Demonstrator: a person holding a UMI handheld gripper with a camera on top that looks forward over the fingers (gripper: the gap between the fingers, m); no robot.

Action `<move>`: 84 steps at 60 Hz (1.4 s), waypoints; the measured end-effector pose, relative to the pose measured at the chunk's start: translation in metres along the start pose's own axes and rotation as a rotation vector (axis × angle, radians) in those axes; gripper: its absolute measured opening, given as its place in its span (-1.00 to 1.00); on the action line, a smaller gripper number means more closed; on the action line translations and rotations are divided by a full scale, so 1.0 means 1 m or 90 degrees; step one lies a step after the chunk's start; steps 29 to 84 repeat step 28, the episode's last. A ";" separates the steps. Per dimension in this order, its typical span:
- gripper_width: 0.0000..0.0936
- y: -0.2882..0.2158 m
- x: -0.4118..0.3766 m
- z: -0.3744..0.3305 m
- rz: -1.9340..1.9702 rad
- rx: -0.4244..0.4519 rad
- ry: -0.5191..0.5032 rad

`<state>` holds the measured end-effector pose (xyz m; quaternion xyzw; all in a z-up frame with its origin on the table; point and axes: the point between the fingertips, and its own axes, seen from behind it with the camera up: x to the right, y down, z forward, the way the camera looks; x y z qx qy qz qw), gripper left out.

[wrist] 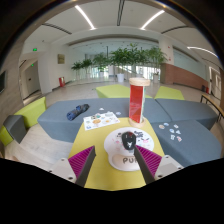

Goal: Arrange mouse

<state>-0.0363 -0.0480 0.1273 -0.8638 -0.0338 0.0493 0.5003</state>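
A black mouse (128,140) rests on a round white mouse pad (126,152) with dark lettering, which lies on a yellow table (108,170). My gripper (116,165) is open. Its two fingers with magenta pads (84,162) are spread to either side in front of the mouse pad. The mouse lies just ahead of the fingers, a little right of the midline. Nothing is held.
A tall red cup (137,100) stands behind the mouse pad. White papers (101,121) lie on the table's far left. Grey tables surround the yellow one, with a dark object (77,111) at left and small white items (172,129) at right. Plants (120,62) line the far side.
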 end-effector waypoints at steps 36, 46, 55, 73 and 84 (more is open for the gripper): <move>0.74 0.030 -0.012 -0.018 -0.038 0.002 -0.044; 0.74 0.030 -0.012 -0.018 -0.038 0.002 -0.044; 0.74 0.030 -0.012 -0.018 -0.038 0.002 -0.044; 0.74 0.030 -0.012 -0.018 -0.038 0.002 -0.044; 0.74 0.030 -0.012 -0.018 -0.038 0.002 -0.044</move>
